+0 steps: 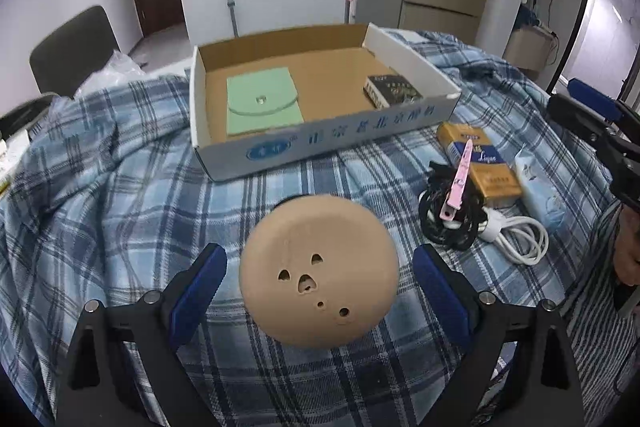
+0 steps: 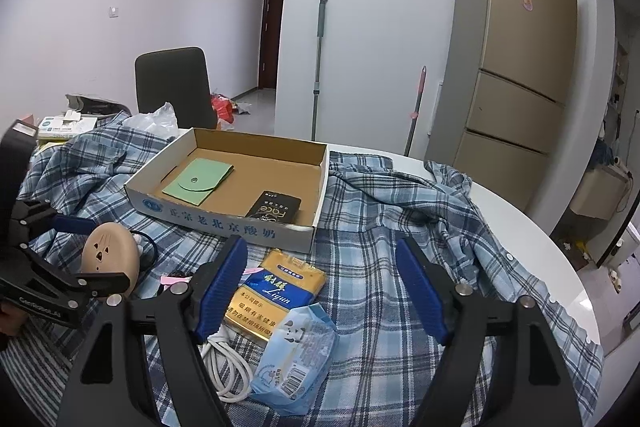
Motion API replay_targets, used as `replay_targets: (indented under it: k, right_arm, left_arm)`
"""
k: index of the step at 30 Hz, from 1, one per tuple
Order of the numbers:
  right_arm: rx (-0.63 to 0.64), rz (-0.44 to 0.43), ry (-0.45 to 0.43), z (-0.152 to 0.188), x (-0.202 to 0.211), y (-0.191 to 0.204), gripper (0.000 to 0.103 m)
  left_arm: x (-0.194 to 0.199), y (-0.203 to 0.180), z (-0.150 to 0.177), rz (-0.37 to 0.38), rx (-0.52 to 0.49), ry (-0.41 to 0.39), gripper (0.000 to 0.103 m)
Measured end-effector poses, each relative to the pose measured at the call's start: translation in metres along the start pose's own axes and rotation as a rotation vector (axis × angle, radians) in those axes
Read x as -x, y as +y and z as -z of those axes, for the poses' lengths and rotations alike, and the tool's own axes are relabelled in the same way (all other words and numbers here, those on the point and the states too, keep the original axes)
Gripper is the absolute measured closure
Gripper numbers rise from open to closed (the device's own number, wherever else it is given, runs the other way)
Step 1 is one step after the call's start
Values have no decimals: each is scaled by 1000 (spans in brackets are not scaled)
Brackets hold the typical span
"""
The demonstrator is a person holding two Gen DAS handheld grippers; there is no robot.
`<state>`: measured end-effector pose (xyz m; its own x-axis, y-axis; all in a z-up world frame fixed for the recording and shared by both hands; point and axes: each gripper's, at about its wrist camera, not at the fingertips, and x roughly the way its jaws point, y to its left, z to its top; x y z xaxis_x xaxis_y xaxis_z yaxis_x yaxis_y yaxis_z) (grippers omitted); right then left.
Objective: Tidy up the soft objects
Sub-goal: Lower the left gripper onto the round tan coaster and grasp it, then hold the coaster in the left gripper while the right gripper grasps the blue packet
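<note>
A tan round soft pad [image 1: 320, 267] with small holes sits tilted on the blue plaid cloth [image 1: 120, 187]. My left gripper [image 1: 320, 251] straddles it, and a thin gap shows between each blue pad and its rim. The right wrist view shows the same pad [image 2: 110, 253] inside that gripper [image 2: 110, 255]. My right gripper [image 2: 320, 245] hangs open and empty over a yellow carton [image 2: 280, 287] and a blue tissue pack [image 2: 296, 355]. The open cardboard box [image 1: 320, 143] holds a green pouch [image 1: 262, 101] and a dark pack [image 1: 394, 89].
A pink clip [image 1: 456, 187] lies on a black tangle [image 1: 448, 223] beside a white cable [image 1: 516, 235]. The white table's edge [image 2: 540, 227] curves on the right. A dark chair [image 2: 172, 87], a plastic bag [image 2: 156, 123] and a fridge [image 2: 520, 47] stand behind.
</note>
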<state>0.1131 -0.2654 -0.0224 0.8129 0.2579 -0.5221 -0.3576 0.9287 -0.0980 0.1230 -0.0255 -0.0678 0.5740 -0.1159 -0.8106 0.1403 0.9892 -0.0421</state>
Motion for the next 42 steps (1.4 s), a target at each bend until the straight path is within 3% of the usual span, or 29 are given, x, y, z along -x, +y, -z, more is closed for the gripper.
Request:
replay_targets:
  k: [3,18,20,23,27,34,42]
  right_arm:
    - [1,0,0,0,0,1,21]
    - [2,-6,8,1,-1,1,21]
    - [2,-6,8,1,-2,1,21]
    - [2,-6,7,1,-1,1,21]
    - [-1,-4,1,1,-1,0,21]
    - [-15,-4,-6,1,0,-3,21]
    - [-78,-4,-9,-2,7,-17,21]
  left_arm:
    - [-5,2,0,3,8,22,7]
    - [-21,-4,1,-50,-34,94,8]
    - [-23,-2,1,-37,-27,103,20]
    - [-19,-2,1,-33,-29,82,21]
    - [3,-6,2,-59,-57,-29,22]
    - [49,-18,7,-25,-97,-281,22]
    - [73,-13,9,12,-64,-425,22]
